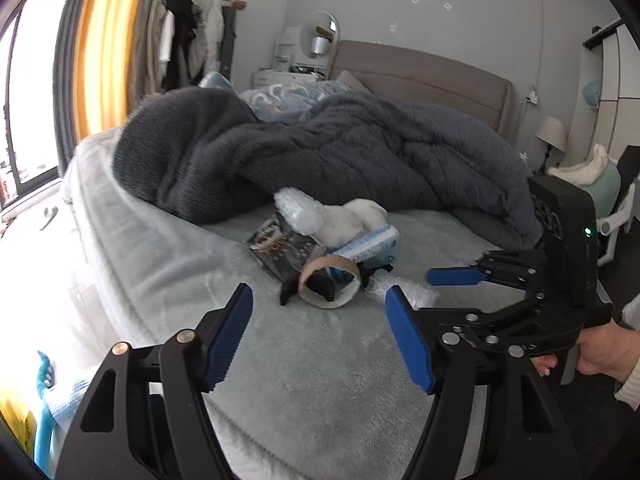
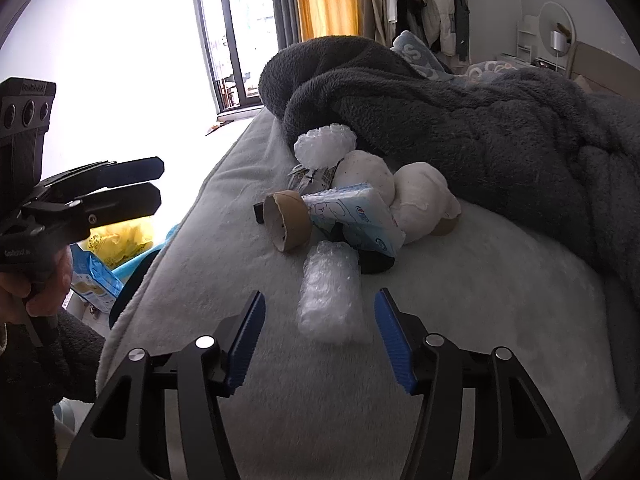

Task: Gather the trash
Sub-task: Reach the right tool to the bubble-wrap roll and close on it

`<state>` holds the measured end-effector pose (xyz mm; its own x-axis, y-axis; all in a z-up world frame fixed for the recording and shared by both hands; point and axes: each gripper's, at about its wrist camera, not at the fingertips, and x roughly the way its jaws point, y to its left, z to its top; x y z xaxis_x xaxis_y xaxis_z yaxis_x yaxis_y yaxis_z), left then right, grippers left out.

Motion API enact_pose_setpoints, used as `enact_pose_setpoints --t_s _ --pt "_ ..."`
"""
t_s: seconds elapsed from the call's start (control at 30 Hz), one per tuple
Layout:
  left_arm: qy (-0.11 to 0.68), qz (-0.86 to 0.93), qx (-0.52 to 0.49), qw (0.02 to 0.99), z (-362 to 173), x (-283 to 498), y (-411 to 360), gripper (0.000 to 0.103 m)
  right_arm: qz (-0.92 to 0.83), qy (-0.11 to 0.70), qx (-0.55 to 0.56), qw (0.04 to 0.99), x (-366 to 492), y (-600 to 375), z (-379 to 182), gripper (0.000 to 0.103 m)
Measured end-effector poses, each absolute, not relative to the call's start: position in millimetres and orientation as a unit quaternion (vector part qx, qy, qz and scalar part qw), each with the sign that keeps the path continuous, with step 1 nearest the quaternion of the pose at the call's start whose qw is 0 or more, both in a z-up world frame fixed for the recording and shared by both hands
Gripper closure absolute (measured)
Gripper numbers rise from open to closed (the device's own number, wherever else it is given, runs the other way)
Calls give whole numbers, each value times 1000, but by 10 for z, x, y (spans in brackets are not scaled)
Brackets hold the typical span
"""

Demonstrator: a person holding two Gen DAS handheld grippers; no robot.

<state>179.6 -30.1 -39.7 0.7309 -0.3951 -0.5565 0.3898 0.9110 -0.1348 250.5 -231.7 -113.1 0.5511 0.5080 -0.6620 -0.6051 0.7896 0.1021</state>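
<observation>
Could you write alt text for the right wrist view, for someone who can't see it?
The right gripper has its blue-padded fingers open either side of a bubble wrap roll on a pale grey bed. Behind lie a cardboard tube, a tissue pack and a dark blanket; the left gripper is at left.

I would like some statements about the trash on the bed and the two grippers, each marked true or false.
1. The cardboard tube lies on the bed. True.
2. The right gripper already squeezes the bubble wrap roll. False: its pads stand apart on either side, not touching it.
3. The left gripper holds the tube. False: nothing is between its open jaws.
4. A tissue pack rests beside the tube. True.
5. A dark grey blanket lies behind the trash. True.
</observation>
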Motion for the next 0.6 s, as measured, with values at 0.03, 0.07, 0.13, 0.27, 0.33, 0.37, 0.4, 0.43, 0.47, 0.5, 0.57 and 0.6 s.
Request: enact_pose_setpoints --t_s 0.03,0.07,0.13,0.27,0.33,0.37,0.4,0.43,0.47,0.5,0.57,0.6 --pt "304 -215 -3 928 -428 1833 -328 33 316 354 -70 877 2540 -2314 -1151 53" --pt "307 -219 -2 926 -454 1873 -360 34 315 357 -70 877 2568 -2304 -1175 54" --pt "308 -224 -1 924 -475 1918 -408 35 316 360 -69 875 2618 -2301 -1207 58" --pt "311 -229 6 922 -522 2031 -505 35 317 374 -71 869 2695 -2288 -1247 63" --pt "313 -229 3 922 -552 2104 -541 35 317 382 -74 865 2717 -2264 -1268 65" --pt "315 -228 3 921 -565 2133 -549 35 317 386 -75 863 2726 -2256 -1279 66" --pt "317 -226 5 921 -589 2168 -564 35 317 387 -76 863 2733 -2248 -1285 67" --pt "320 -225 5 920 -616 2202 -575 35 318 387 -76 862 2734 -2242 -1281 68" --pt "322 -225 3 920 -636 2225 -581 37 320 387 -74 862 2731 -2245 -1273 68" --pt "326 -225 0 918 -660 2257 -588 38 323 386 -70 861 2720 -2258 -1254 68" --pt "330 -223 -1 917 -690 2293 -607 44 325 381 -65 863 2692 -2288 -1216 68" --pt "331 -223 -1 917 -699 2310 -618 44 325 380 -63 864 2686 -2306 -1201 68"
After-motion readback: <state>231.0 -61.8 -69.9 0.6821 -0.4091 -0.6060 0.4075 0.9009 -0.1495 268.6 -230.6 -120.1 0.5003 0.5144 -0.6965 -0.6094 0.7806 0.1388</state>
